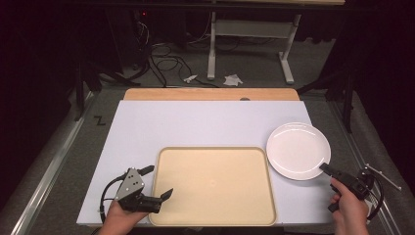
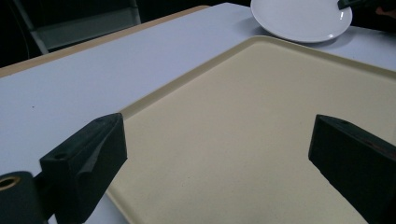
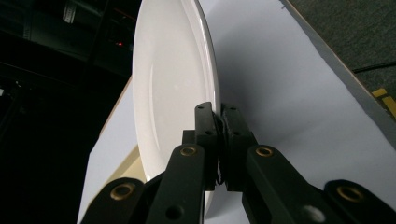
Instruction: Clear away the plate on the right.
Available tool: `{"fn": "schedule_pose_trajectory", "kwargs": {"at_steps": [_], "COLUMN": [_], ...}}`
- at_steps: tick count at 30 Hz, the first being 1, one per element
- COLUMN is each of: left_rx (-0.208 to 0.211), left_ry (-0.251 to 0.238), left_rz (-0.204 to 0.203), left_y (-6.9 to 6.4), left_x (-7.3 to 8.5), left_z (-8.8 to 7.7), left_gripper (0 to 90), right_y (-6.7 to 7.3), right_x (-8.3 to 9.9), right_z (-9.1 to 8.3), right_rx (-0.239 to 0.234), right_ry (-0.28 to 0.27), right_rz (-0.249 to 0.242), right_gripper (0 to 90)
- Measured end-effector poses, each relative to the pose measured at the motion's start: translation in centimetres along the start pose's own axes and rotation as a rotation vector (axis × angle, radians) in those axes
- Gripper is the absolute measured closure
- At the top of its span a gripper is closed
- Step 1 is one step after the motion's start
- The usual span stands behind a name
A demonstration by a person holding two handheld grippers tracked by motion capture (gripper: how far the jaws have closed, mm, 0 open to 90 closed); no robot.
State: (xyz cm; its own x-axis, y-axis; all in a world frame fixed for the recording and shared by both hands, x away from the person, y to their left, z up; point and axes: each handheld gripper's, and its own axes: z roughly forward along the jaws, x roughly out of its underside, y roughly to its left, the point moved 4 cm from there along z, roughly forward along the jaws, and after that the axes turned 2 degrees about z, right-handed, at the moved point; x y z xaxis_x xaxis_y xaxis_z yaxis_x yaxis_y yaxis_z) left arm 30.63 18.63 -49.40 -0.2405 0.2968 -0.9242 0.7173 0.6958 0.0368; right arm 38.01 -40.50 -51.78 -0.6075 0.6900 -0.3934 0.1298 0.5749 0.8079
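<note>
A white plate (image 1: 297, 149) lies on the white table at the right, just beside the beige tray (image 1: 213, 185). My right gripper (image 1: 326, 168) is shut on the plate's near right rim; in the right gripper view the two jaws pinch the plate (image 3: 173, 84) edge at my right gripper (image 3: 219, 114). My left gripper (image 1: 157, 181) hovers over the tray's left edge with its jaws wide apart and nothing between them. The left gripper view looks across the tray (image 2: 261, 121) between the open jaws of my left gripper (image 2: 219, 154) toward the plate (image 2: 299, 18).
The white table top (image 1: 195, 122) has a wooden strip along its far edge. Beyond it stand a metal table frame (image 1: 249, 34) and cables on the floor. Grey carpet and rails flank the table on both sides.
</note>
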Motion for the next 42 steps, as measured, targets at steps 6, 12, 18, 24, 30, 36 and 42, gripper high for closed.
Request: {"fn": "schedule_pose_trajectory", "kwargs": {"at_steps": [6, 12, 18, 24, 30, 36, 42], "left_rx": [0.001, -0.003, -0.003, -0.008, -0.014, -0.017, -0.016], "left_ry": [-0.001, -0.006, -0.008, -0.018, -0.031, -0.040, -0.042], "left_rz": [0.000, 0.001, 0.003, -0.003, -0.010, -0.016, -0.016], "left_y": [0.0, 0.0, 0.0, 0.0, 0.3, 0.4, 0.4], "left_x": [0.0, -0.1, -0.2, -0.2, -0.3, -0.3, -0.3], "left_z": [-0.1, -0.1, -0.2, -0.4, -0.6, -0.7, -0.8], "left_gripper": [5.1, 5.1, 5.1, 5.1, 5.1, 5.1, 5.1], "right_y": [0.6, 1.4, 2.2, 3.6, 5.4, 7.3, 9.1], "right_x": [0.0, 0.1, 0.3, 0.7, 0.9, 1.0, 1.9], "right_z": [-0.4, -0.6, -0.6, -0.1, 0.7, 1.7, 3.2], "right_rx": [-0.020, -0.062, -0.086, -0.104, -0.122, -0.147, -0.179], "right_ry": [-0.014, -0.014, -0.005, 0.019, 0.046, 0.062, 0.085], "right_rz": [-0.017, -0.035, -0.056, -0.080, -0.099, -0.120, -0.130], "right_gripper": [89.1, 89.0, 89.1, 89.1, 89.1, 89.0, 89.0]}}
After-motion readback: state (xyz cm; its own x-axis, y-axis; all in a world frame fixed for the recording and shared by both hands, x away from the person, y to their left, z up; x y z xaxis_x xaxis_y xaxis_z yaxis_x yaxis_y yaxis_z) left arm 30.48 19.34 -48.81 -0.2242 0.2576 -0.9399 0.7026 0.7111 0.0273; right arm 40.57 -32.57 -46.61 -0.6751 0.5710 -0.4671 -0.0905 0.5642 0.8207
